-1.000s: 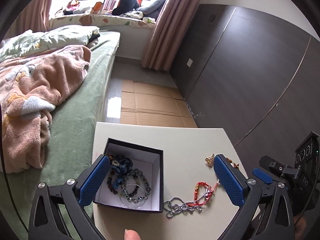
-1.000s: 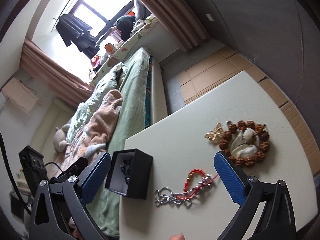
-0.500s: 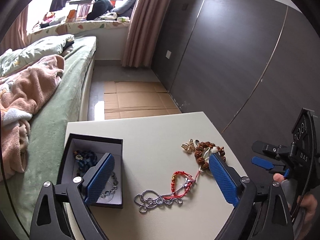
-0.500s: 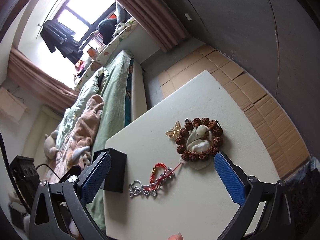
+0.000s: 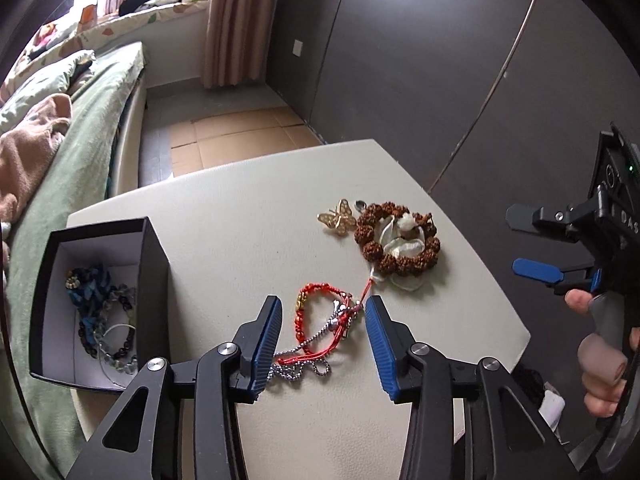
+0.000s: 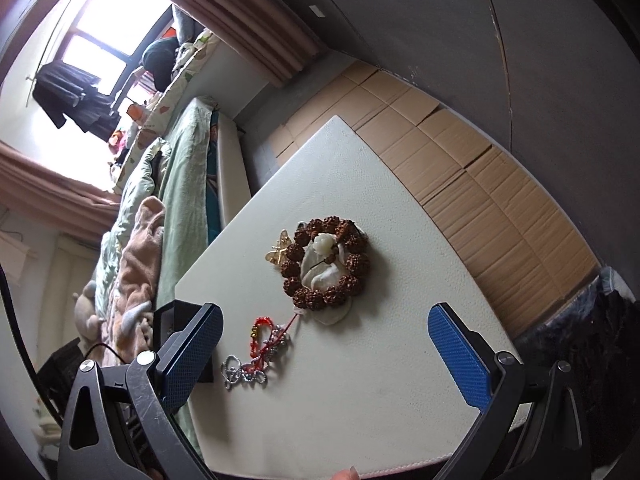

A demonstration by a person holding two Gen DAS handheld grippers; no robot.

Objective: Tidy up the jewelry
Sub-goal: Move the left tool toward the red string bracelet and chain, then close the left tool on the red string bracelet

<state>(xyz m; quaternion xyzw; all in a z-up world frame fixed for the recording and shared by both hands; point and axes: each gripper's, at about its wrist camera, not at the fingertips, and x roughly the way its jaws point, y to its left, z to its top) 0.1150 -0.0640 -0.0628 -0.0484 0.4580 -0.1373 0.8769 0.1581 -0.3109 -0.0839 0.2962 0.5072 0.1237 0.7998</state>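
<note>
Pale, cream-coloured tabletop (image 5: 248, 216) fills both views, and nearest the camera the left gripper (image 5: 323, 320) has just been narrowing its blue-padded jaws, which now straddle the tangle of red cord bracelet and silver ball chain (image 5: 320, 330) without yet pinching it, so a pickup looks imminent. Just beyond lie the brown seed-bead bracelet (image 5: 398, 246) and gold butterfly brooch (image 5: 337, 218); the open black box (image 5: 154, 264), already holding jewelry, stands left. The right gripper (image 6: 326, 354) hovers spread wide and empty, with bare table toward the far edge.
</note>
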